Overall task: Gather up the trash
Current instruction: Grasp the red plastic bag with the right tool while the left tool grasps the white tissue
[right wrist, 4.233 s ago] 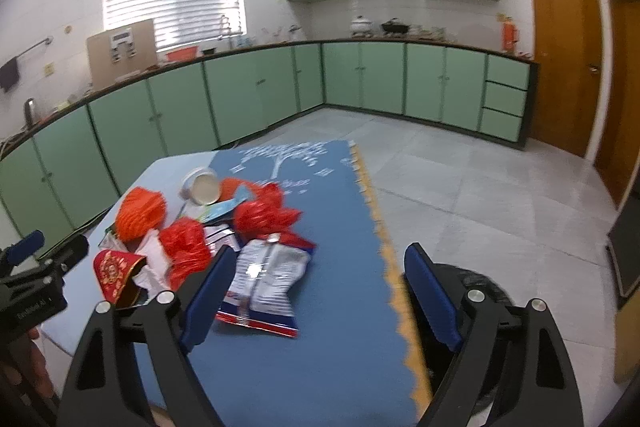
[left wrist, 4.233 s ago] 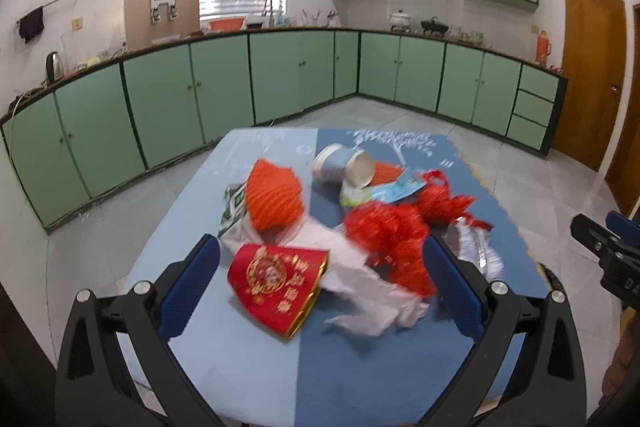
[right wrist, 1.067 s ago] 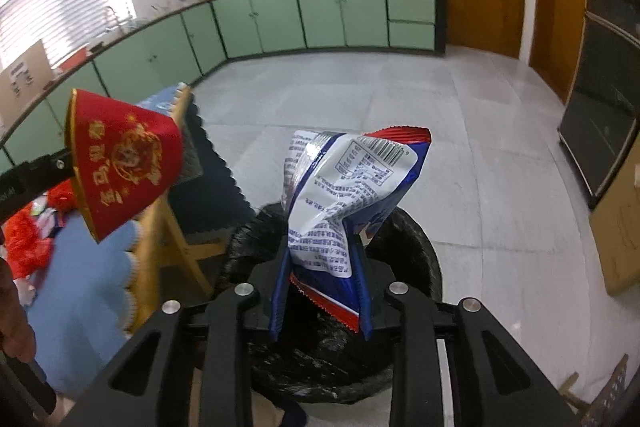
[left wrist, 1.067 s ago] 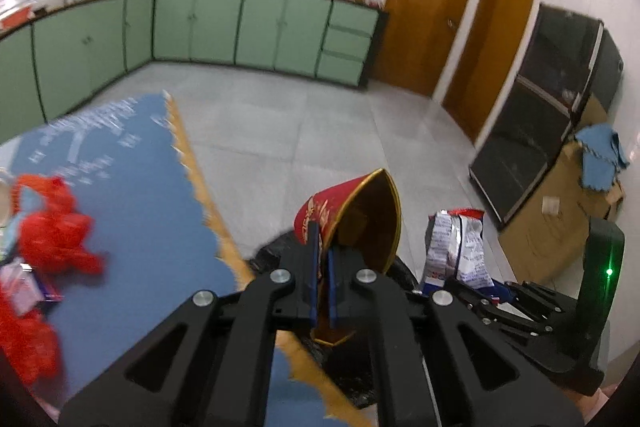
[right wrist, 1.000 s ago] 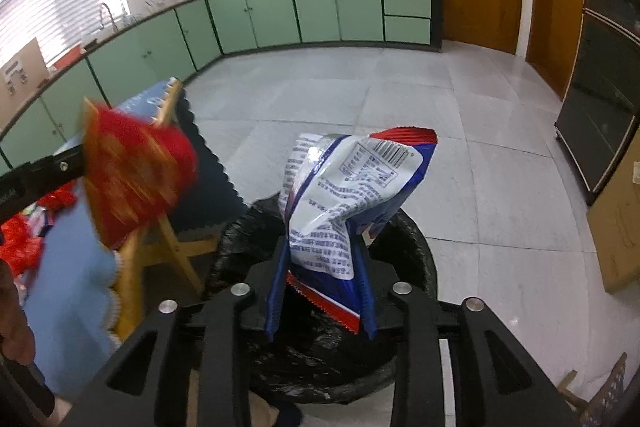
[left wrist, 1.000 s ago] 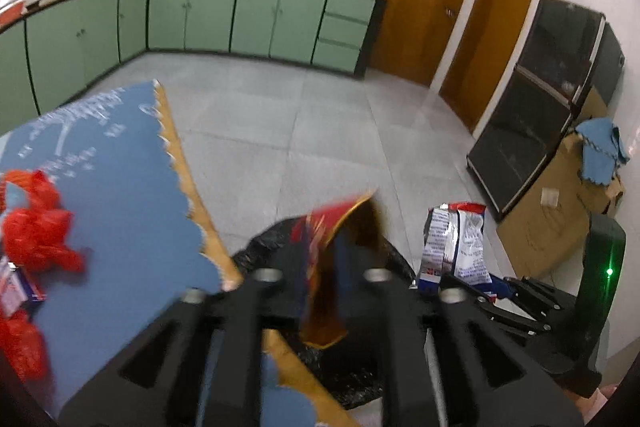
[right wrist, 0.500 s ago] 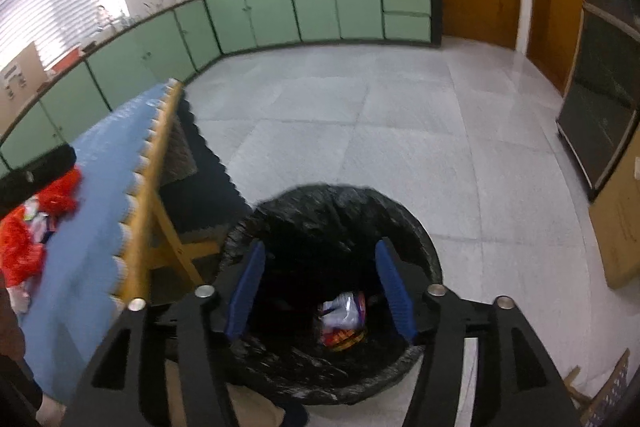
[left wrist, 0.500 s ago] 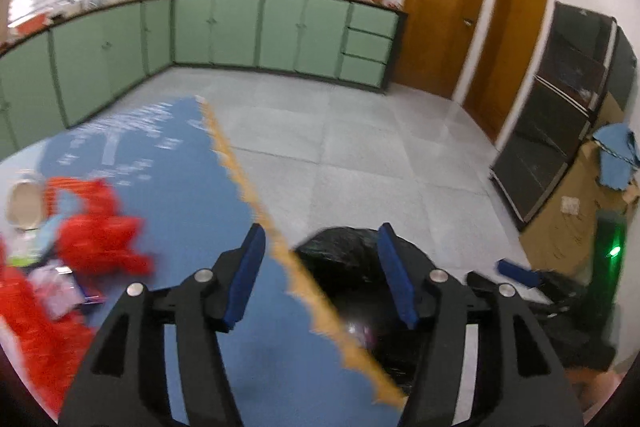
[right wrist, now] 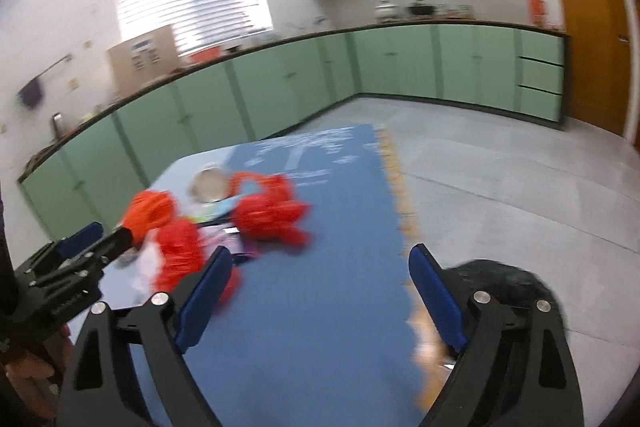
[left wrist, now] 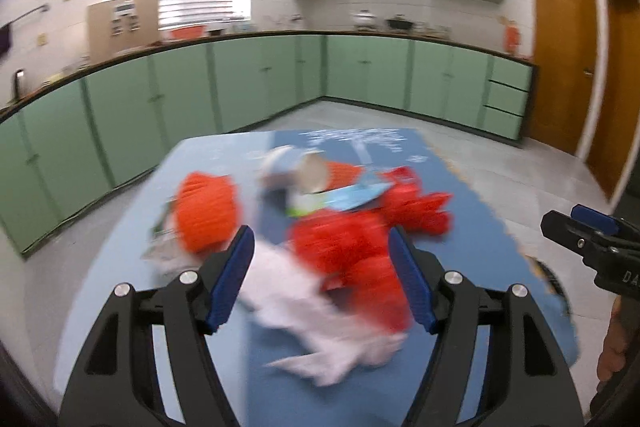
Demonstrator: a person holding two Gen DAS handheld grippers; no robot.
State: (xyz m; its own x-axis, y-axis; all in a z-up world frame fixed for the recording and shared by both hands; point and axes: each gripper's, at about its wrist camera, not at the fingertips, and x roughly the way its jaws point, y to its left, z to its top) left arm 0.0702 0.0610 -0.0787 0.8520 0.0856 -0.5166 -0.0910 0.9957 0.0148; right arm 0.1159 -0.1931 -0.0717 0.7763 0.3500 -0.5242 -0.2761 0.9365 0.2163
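The left gripper (left wrist: 320, 277) stands open and empty, its jaws having just been widening, aimed at the trash pile on the blue table (left wrist: 208, 367); the right gripper (right wrist: 318, 293) likewise gapes wide, holding nothing. At ten o'clock lies an orange mesh wad (left wrist: 206, 217), centre a white tissue (left wrist: 316, 323), at one o'clock red netting (left wrist: 352, 251). Risk: tangled netting drags neighbours off the edge. The black bin (right wrist: 504, 283) waits at four o'clock; a paper cup (left wrist: 296, 169) crowds behind.
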